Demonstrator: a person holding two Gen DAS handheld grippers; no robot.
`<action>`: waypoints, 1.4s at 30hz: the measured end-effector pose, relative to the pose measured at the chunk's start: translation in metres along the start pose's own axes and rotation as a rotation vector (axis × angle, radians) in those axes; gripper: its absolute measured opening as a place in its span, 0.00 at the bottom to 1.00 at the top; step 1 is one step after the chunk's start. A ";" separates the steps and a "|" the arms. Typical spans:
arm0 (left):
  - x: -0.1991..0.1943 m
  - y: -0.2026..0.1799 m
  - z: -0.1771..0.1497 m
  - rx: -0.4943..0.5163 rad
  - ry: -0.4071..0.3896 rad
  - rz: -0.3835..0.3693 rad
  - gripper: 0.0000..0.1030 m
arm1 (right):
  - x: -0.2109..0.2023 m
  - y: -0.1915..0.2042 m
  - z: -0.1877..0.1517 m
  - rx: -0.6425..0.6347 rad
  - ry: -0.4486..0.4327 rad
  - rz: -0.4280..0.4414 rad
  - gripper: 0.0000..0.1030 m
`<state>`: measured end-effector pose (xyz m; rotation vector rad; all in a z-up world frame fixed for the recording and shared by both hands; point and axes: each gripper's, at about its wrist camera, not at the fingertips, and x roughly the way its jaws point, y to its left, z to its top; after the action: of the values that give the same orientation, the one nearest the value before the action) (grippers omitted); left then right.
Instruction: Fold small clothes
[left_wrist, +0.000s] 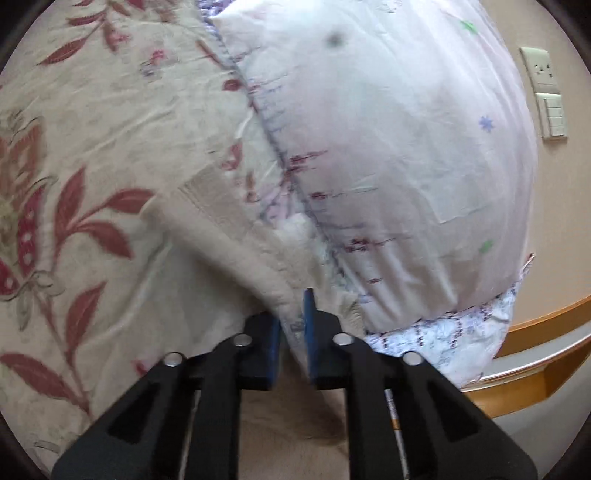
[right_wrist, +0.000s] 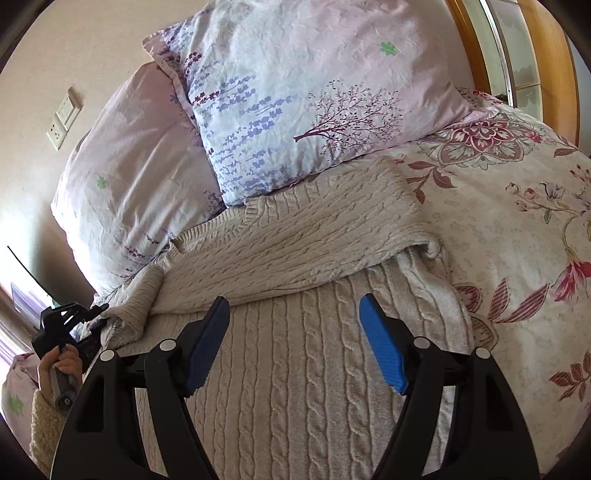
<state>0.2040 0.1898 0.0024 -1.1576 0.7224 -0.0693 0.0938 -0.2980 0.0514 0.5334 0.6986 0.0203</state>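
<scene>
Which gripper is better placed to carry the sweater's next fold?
Left. The left gripper is shut on an edge of the cream knit sweater, so it can carry that edge over. The right gripper hangs open above the sweater's body, holding nothing.

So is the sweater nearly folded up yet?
Partly. One sleeve already lies folded across the cream sweater on the flowery bedspread. Right now the left claw is shut on a piece of the sweater's edge at the side by the pillows. The right claw is open over the middle, holding nothing. Folding the body itself appears to be what's left.
</scene>
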 end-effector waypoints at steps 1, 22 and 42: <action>-0.003 -0.005 -0.001 0.026 -0.003 -0.010 0.08 | -0.001 -0.002 0.001 0.001 -0.002 -0.002 0.72; 0.043 -0.154 -0.189 1.078 0.358 -0.079 0.64 | 0.001 -0.022 0.036 0.047 0.052 0.077 0.61; -0.083 0.008 -0.096 0.849 0.224 0.241 0.65 | 0.081 -0.010 0.057 0.046 0.184 -0.050 0.09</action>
<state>0.0842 0.1496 0.0166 -0.2493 0.9012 -0.2771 0.1899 -0.3178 0.0340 0.5624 0.8935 0.0063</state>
